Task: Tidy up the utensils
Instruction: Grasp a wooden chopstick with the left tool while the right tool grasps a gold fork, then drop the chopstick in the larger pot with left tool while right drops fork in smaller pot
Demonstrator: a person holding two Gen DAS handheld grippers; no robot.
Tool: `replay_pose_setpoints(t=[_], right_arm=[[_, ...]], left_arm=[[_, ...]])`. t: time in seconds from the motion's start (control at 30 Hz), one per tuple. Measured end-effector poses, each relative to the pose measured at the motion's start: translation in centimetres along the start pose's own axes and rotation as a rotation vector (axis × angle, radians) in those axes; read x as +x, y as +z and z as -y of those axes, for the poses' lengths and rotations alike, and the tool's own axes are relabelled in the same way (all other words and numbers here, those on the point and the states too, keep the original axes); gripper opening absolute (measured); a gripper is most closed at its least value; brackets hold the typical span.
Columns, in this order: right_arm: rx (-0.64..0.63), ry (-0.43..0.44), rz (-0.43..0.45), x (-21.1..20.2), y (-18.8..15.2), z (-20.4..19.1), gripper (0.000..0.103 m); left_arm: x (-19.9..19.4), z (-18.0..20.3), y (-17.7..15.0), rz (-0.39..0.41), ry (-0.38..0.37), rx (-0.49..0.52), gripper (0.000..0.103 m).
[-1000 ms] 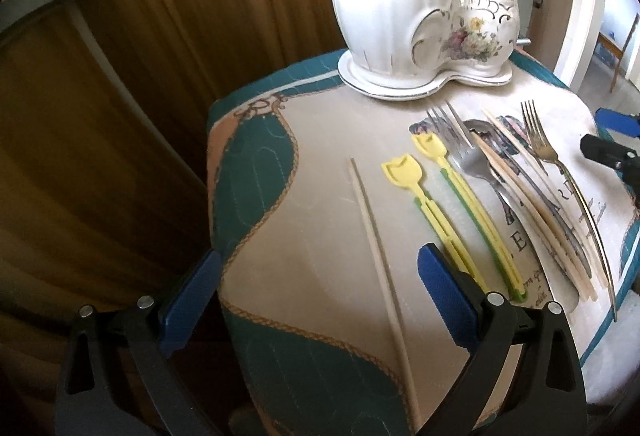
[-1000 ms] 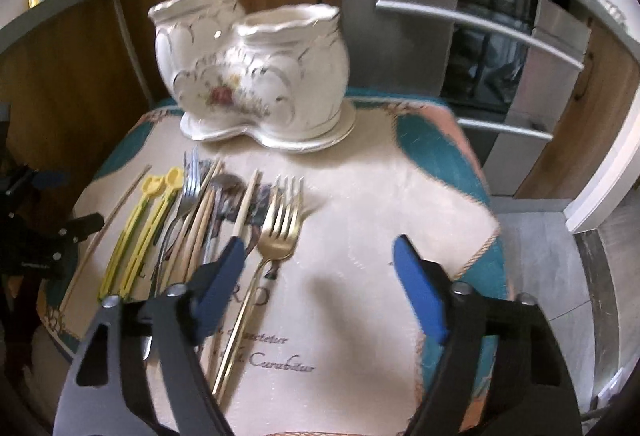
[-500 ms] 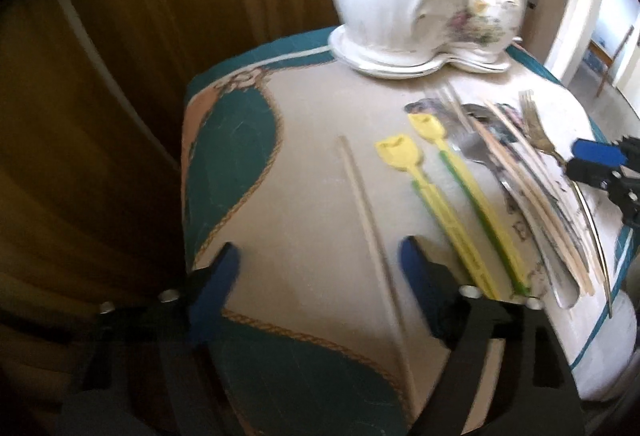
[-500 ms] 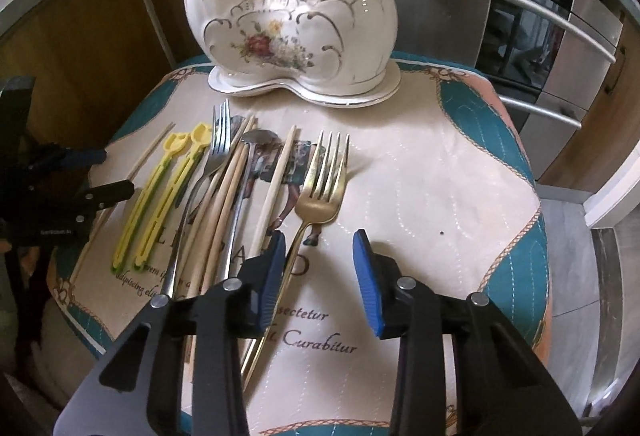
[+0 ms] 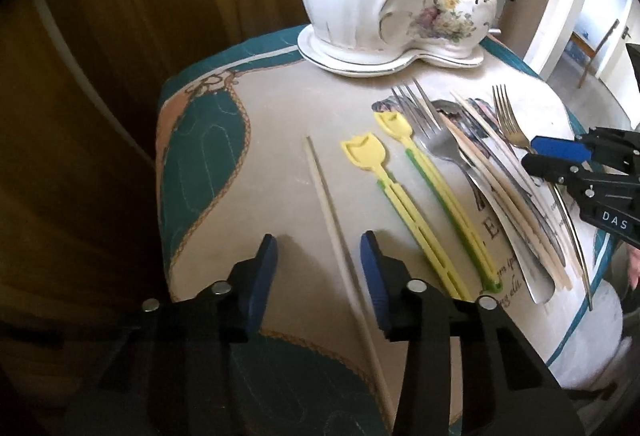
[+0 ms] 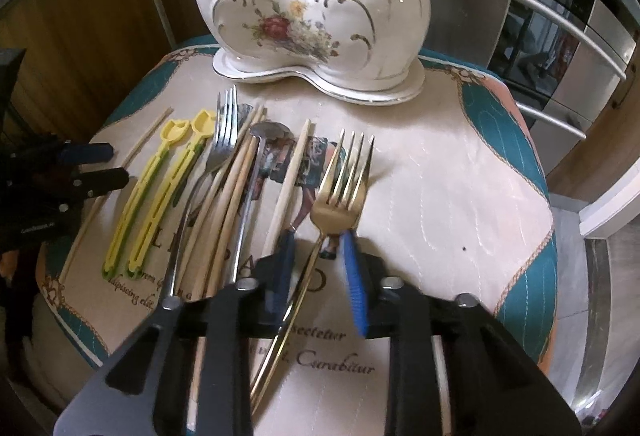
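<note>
A single pale chopstick (image 5: pixel 328 204) lies on the cloth between the fingers of my left gripper (image 5: pixel 318 272). Its jaws are closing and the pads stand clear of the stick. My right gripper (image 6: pixel 318 264) straddles the thin handle of the gold fork (image 6: pixel 340 204). Its jaws are closing too, with a small gap on each side. Between the two lie two yellow tulip picks (image 6: pixel 136 204), a silver fork (image 6: pixel 224 140), a spoon (image 6: pixel 268 132) and several wooden chopsticks (image 6: pixel 224 204). The white flowered ceramic holder (image 6: pixel 312 8) stands at the back of the table.
The small table wears a beige and teal quilted cloth (image 6: pixel 440 196) that falls away at the near edges. Wooden cabinet fronts (image 5: pixel 80 76) rise behind and to the left. A steel oven with bar handles (image 6: pixel 520 4) stands to the right.
Both pairs of jaws have narrowed a lot. The right gripper has come down and forward over the gold fork's handle. The left gripper has tipped down over the lone chopstick.
</note>
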State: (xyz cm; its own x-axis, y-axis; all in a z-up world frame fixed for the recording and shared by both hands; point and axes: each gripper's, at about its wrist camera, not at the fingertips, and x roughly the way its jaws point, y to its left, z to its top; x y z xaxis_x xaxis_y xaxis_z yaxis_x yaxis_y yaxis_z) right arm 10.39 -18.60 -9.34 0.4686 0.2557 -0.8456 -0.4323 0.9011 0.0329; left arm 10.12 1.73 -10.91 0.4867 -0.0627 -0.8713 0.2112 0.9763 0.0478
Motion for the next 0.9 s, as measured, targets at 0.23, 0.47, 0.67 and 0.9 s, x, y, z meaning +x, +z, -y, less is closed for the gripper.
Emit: replay_pose_setpoints(t=[0.23,0.47,0.67,0.9], right_arm=[[0.05,0.037,0.056,-1.0,-0.4,0.9,0.005],[0.088,0.06,0.183,-3.7,-0.4,2.0,0.005],[0.059,0.04,0.352,-6.9,-0.3,2.3,0.005],[0.019,0.01,0.52,-9.7,-0.3,1.4,0.005]], left_arm=[[0.3,-1.0,0.8,0.038,0.015,-0.015,0.005],[0.1,-1.2,0.4,0.109,-0.012,-0.026,0.005],[-2.5,-1.4,1.0,0.258,-0.022,-0.039,0.005],[-6.3,-1.7,1.8,0.423,-0.043,-0.067,0.005]])
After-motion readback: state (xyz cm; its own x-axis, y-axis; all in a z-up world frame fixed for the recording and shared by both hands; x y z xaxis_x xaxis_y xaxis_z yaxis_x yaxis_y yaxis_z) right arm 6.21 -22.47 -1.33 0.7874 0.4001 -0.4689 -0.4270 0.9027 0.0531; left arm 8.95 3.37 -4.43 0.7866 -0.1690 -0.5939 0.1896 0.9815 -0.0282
